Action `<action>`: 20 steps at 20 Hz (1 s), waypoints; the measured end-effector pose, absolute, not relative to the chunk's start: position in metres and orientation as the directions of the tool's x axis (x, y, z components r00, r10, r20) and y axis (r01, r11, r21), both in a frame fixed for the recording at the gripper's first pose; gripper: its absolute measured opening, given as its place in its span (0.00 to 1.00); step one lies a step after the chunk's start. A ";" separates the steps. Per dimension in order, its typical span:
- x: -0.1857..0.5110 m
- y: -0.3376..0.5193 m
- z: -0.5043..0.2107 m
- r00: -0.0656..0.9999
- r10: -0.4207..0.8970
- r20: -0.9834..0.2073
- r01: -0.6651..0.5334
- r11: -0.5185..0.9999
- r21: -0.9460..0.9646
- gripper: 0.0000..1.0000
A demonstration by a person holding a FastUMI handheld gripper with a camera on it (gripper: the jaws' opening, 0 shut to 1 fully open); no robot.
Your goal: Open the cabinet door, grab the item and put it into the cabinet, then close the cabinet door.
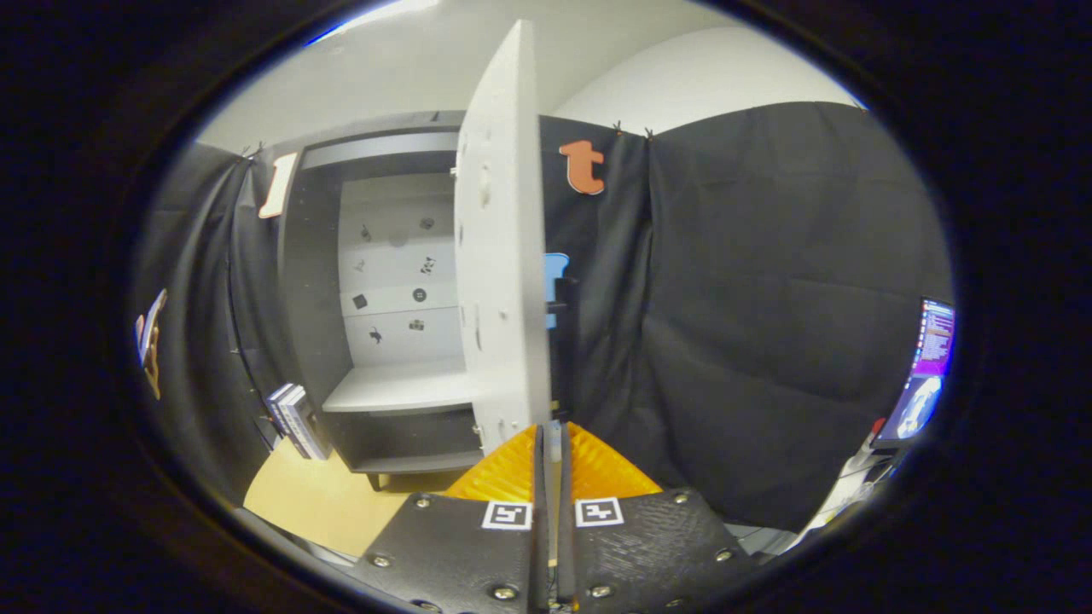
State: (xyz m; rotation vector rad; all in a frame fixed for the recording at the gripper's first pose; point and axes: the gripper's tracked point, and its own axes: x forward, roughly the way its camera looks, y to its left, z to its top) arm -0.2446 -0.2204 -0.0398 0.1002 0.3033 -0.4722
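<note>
Gripper (pixel 551 437) fingers clamped together on the open cabinet door (pixel 503 256) edge; books (pixel 294 419) stood left of cabinet (pixel 375 281).

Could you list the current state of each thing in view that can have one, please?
cabinet door: swung open, its edge toward the gripper.
gripper: fingers nearly together, clamped on the door's lower edge.
cabinet: open, shelf bare.
books: leaning upright beside the cabinet.
monitor: switched on.
</note>
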 end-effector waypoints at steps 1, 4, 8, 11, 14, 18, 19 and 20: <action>-0.237 -0.209 -0.038 0.861 -0.411 -0.301 0.440 0.897 0.035 0.04; -0.219 -0.187 -0.042 0.884 -0.357 -0.301 0.385 0.922 0.038 0.04; -0.185 -0.156 -0.059 0.909 -0.271 -0.316 0.298 0.954 0.038 0.04; -0.164 -0.134 -0.072 0.922 -0.188 -0.337 0.221 0.973 0.061 0.04; -0.142 -0.111 -0.096 0.920 -0.124 -0.371 0.151 0.988 0.043 0.04; -0.120 -0.083 -0.130 0.902 -0.043 -0.429 0.075 0.996 0.057 0.04; -0.117 -0.080 -0.141 0.895 -0.028 -0.445 0.059 0.997 0.055 0.04; -0.114 -0.076 -0.149 0.887 -0.017 -0.462 0.046 0.998 0.050 0.04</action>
